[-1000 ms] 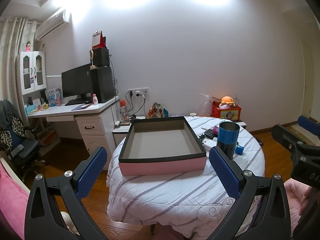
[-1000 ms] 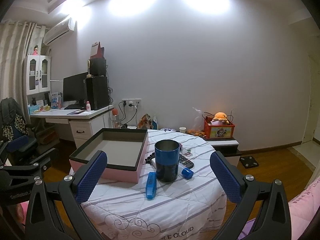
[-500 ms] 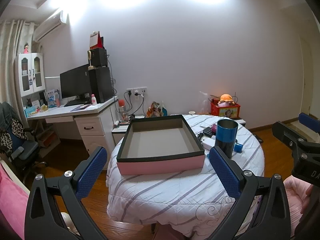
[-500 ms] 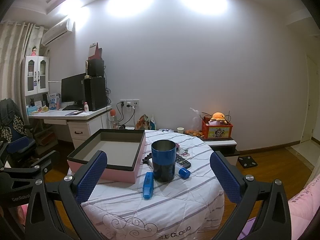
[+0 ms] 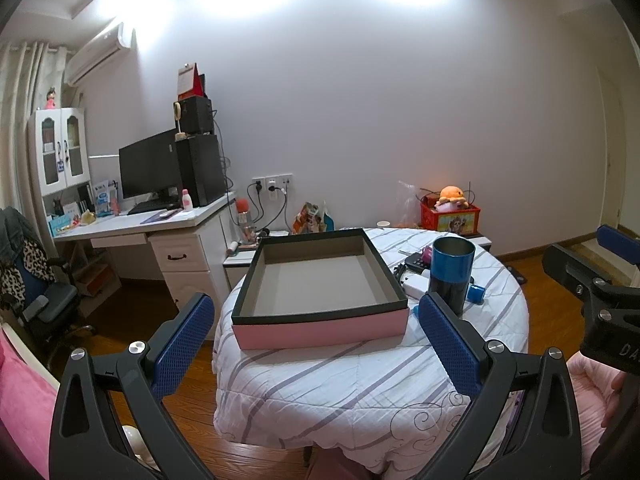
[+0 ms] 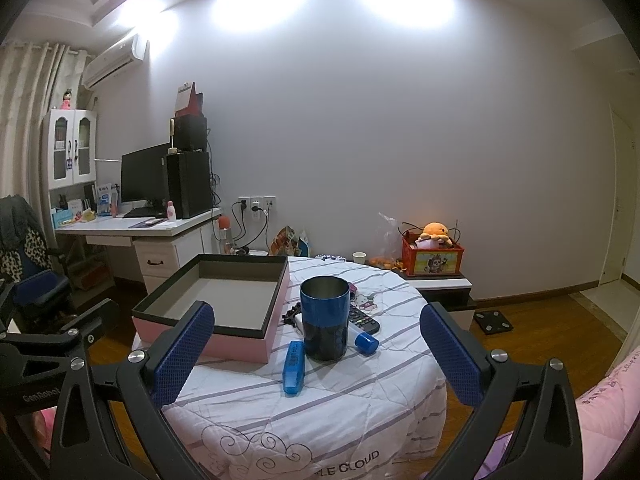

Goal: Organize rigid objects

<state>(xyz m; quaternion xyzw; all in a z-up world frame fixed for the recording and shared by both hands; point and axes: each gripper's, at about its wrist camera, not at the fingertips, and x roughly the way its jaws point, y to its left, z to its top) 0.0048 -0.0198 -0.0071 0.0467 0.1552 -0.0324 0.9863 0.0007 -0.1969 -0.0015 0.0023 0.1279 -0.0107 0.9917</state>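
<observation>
A pink box [image 5: 320,326] [image 6: 240,346] with a black rim sits empty on the round table [image 5: 360,384] [image 6: 320,400], which wears a striped white cloth. To the box's right stands a blue and black cup [image 5: 451,276] [image 6: 324,322]. Around the cup lie a flat blue case [image 6: 293,366], a small blue cylinder [image 6: 366,343] [image 5: 476,293], a black remote [image 6: 362,318] and a white object [image 5: 416,286]. My left gripper [image 5: 316,324] hangs open, short of the table and facing the box. My right gripper [image 6: 316,328] is open too, facing the cup from a distance.
A white desk [image 5: 160,232] with a monitor [image 5: 150,168] and an office chair [image 5: 36,296] stand at the left. A low stand holds a red toy box [image 6: 434,258] behind the table. Pink bedding [image 6: 608,404] lies at the right, wooden floor around.
Both views show the table slightly farther and lower in frame than a second ago; both grippers have stayed open.
</observation>
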